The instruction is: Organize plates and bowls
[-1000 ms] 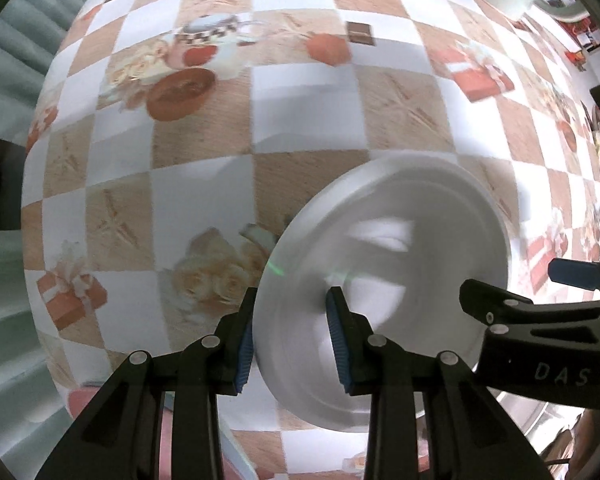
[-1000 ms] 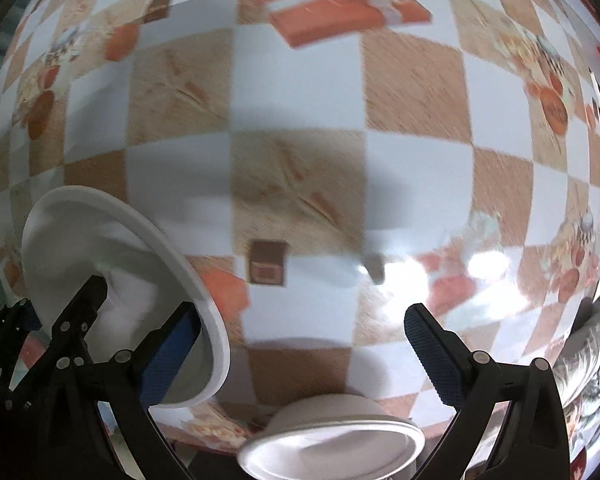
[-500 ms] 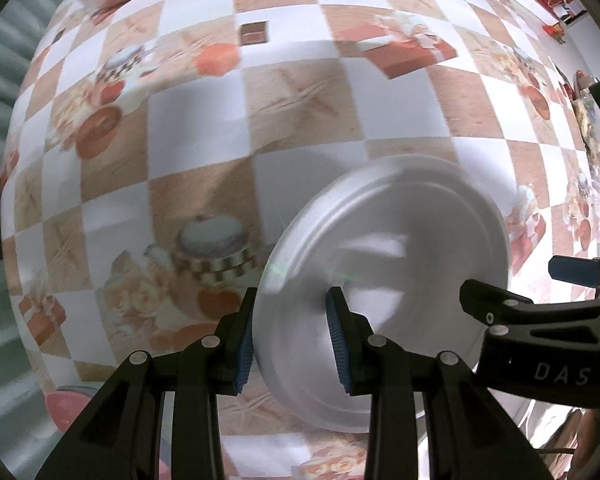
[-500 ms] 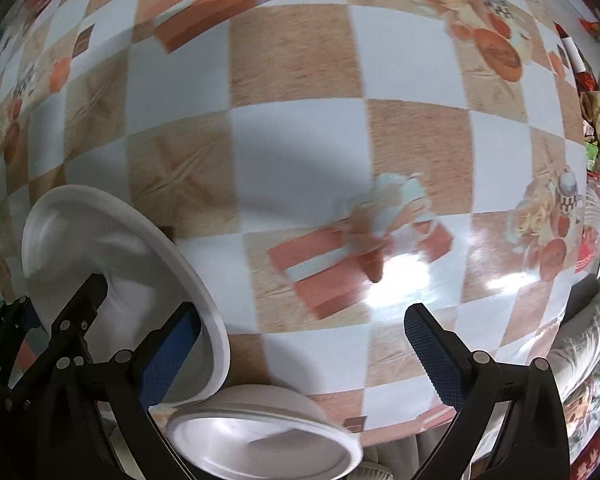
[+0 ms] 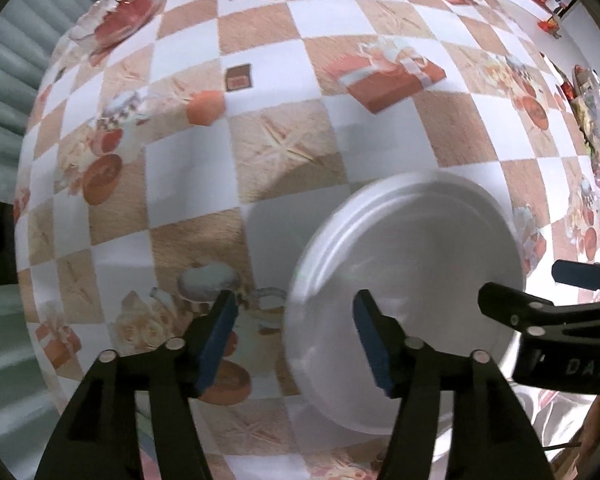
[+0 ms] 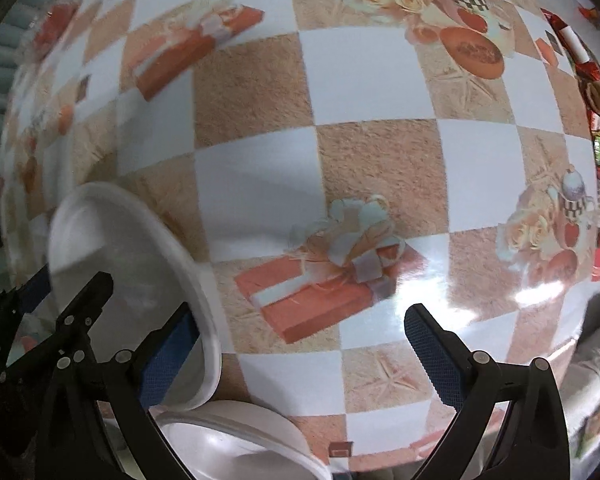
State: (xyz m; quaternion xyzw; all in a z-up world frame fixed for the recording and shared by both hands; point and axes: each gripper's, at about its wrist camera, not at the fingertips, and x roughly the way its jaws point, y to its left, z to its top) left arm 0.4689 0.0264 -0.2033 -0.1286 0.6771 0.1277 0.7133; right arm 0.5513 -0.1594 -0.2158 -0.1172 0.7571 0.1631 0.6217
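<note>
L gripper (image 5: 294, 334) fingers spread, round white plastic plate (image 5: 412, 300) just freed; R gripper (image 6: 300, 344) spread, empty. Next: grab white bowl (image 6: 236, 446).

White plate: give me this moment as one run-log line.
left tongs: open, astride white plate rim | right tongs: open, empty | white plate: over checkered tablecloth, contact unclear | white bowl: by right tongs

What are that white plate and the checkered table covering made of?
The plate looks like glazed ceramic or melamine: smooth, opaque white with soft sheen; which one is unclear. The table covering looks like printed vinyl or oilcloth: glossy, with bright glare spots over its pattern.
</note>
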